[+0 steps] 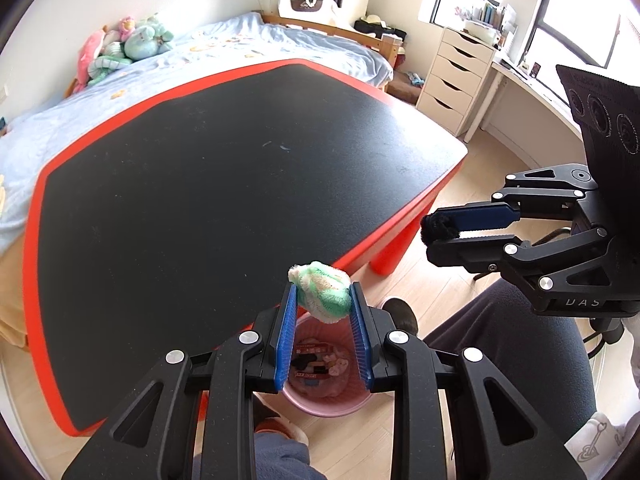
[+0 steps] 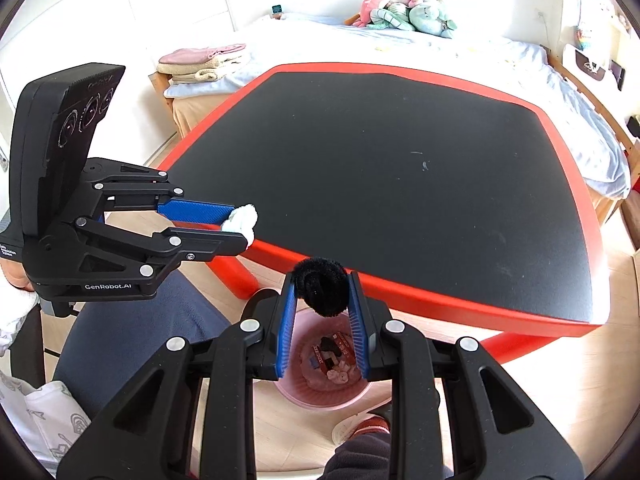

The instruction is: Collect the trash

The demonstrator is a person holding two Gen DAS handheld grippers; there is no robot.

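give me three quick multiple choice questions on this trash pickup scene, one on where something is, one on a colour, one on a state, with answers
1. Where is the pink bin?
A. on the table
B. on the floor beside the table's corner
C. on the bed

2. What colour is the fuzzy ball in the right gripper?
A. black
B. yellow
C. red

3. What is the left gripper doing?
A. hanging open and empty
B. lying on the table
C. shut on a green and white fuzzy ball

Answers: 1 B, the bin stands on the wood floor by the red table leg. 2 A, the black fuzzy ball sits between the blue pads. 3 C, both pads press the ball's sides above the bin.
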